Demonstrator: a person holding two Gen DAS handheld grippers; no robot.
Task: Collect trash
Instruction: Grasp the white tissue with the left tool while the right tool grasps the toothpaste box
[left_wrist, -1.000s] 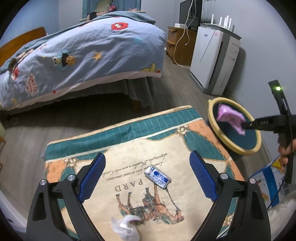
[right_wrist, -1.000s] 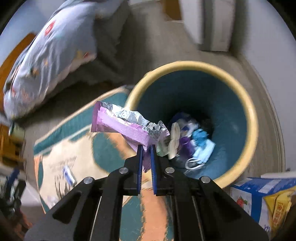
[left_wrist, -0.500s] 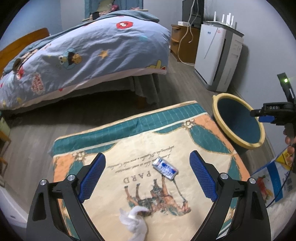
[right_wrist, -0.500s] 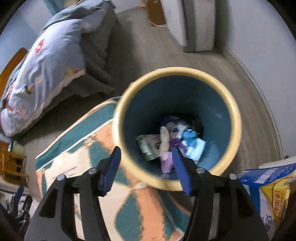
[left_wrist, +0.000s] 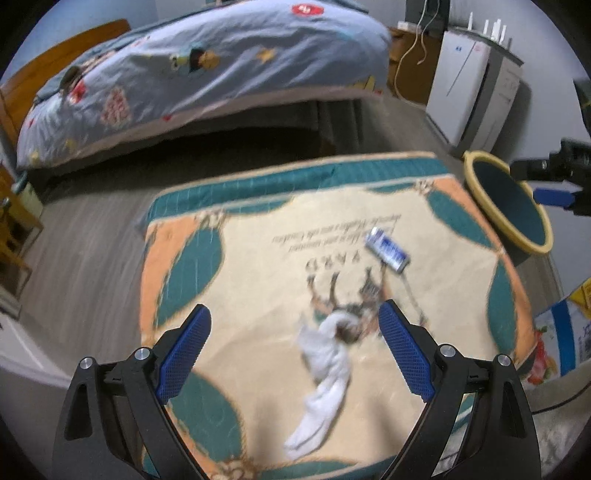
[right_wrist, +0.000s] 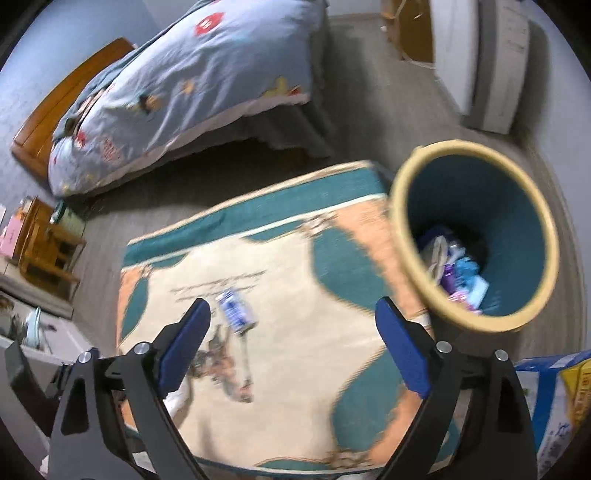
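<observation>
While crumpled white, tissue (left_wrist: 325, 363) lies on rug (left_wrist: 258, 369) | blue-silver wrapper (left_wrist: 388, 250) flattened

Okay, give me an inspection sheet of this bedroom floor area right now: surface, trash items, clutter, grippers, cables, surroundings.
Surface: patterned rug on wood floor.
Job's things: white tissue and blue wrapper lying on rug; bin beside the rug, holding trash.
Clutter: printed boxes near bin.
Grippers: left gripper open above tissue; right gripper opening, nothing between its jaws.
Cables: cord hanging by the cabinet.
Surroundings: bed, white appliance.
</observation>
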